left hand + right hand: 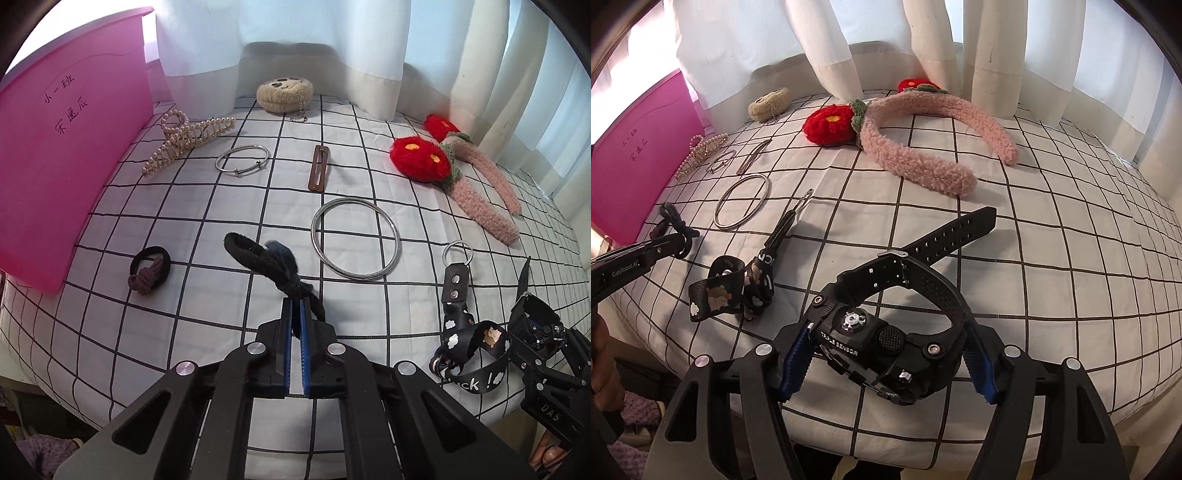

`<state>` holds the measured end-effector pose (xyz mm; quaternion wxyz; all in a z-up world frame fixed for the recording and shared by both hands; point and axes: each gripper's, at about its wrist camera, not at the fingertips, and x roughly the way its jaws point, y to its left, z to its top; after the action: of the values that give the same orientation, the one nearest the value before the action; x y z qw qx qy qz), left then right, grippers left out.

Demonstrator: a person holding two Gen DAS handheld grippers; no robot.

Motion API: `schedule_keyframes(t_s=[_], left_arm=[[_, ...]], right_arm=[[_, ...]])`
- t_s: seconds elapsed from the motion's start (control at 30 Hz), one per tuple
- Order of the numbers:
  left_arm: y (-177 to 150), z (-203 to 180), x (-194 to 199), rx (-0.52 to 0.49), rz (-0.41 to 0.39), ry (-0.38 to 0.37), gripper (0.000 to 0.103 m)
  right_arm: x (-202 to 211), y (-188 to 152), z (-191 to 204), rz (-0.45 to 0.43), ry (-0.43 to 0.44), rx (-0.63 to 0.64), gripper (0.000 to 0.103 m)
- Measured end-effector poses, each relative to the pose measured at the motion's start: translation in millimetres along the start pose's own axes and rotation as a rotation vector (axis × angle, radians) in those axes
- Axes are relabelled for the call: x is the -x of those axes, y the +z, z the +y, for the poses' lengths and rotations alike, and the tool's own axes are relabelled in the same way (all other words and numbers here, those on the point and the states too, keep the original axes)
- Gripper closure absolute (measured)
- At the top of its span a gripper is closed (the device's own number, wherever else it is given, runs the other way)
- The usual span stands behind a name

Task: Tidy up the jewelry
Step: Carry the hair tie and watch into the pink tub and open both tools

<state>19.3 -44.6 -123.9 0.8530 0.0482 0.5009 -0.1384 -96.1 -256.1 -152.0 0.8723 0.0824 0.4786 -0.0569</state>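
My left gripper (295,308) is shut on the knot of a black fuzzy hair tie (255,253), whose loop sticks out ahead over the checked cloth (192,321). My right gripper (886,330) is shut on a black digital watch (864,345). The watch case sits between the blue pads (796,356), and its strap (953,230) trails forward onto the cloth. In the left wrist view the right gripper (532,325) shows at the right edge. The left gripper (670,245) shows at the left in the right wrist view.
A pink bin (66,147) stands at the left. On the cloth lie a pearl claw clip (184,140), a thin bangle (242,158), a brown clip (318,168), a large silver bangle (314,229), a dark hair tie (147,269), a printed lanyard (461,332), a pink flower headband (480,192) and a beige plush (284,94).
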Motion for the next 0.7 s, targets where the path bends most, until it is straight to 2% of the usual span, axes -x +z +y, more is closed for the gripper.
schedule_keyframes(t_s=[0.37, 0.53, 0.7], left_arm=[[14.9, -2.9, 40.5, 0.028, -0.068, -0.007, 0.099], [25.5, -3.7, 74.9, 0.054, -0.115, -0.004, 0.099], [32.8, 1.6, 116.8, 0.107, -0.186, 0.027, 0.098]], right_arm=[[30.8, 18.0, -8.9, -0.042, 0.036, 0.019, 0.035], [59.3, 39.4, -7.7, -0.096, 0.068, 0.069, 0.035], [87.4, 69.2, 5.5, -0.158, 0.14, 0.154, 0.035]])
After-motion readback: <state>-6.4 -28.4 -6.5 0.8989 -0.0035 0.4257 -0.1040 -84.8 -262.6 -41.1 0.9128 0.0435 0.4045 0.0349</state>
